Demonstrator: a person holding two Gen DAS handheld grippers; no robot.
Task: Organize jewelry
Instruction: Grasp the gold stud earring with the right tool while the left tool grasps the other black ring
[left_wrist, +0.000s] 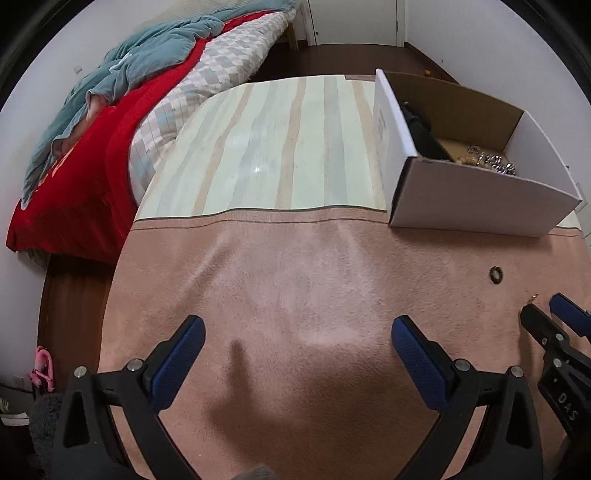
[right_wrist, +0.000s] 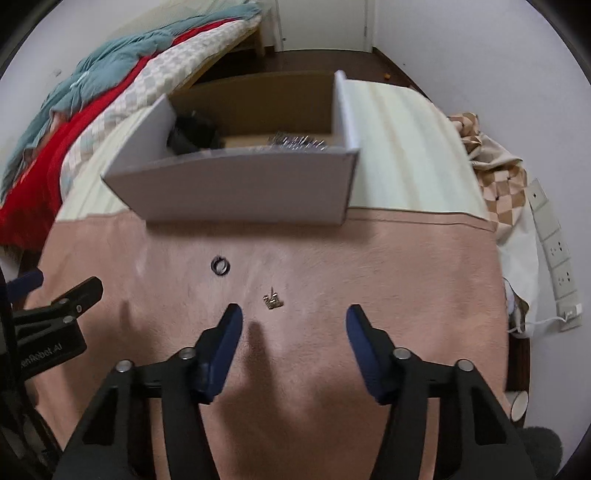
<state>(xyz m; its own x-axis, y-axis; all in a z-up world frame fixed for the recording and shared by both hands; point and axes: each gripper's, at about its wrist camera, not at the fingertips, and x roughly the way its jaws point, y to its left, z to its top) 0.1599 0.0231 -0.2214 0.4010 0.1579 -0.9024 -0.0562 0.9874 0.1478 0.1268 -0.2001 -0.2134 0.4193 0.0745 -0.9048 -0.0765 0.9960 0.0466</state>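
A small gold trinket (right_wrist: 272, 301) lies on the pink cloth (right_wrist: 332, 266), just ahead of my right gripper (right_wrist: 293, 317) and slightly left of its middle. That gripper is open, its blue pads apart and nothing between them. A dark ring (right_wrist: 220, 265) rests farther ahead to the left; the same ring (left_wrist: 496, 274) shows in the left wrist view. My left gripper (left_wrist: 297, 330) hangs open over bare pink cloth (left_wrist: 295, 277). The white cardboard box (right_wrist: 243, 184) holds silver and gold jewelry (left_wrist: 491, 162) and a dark item (left_wrist: 421, 133).
The box (left_wrist: 472, 206) stands at the far edge of the cloth on a striped tabletop (left_wrist: 280, 140). A bed with red and teal bedding (left_wrist: 110, 122) lies to the left. A checked cloth (right_wrist: 495, 173) and a power strip (right_wrist: 554, 251) sit off the right edge.
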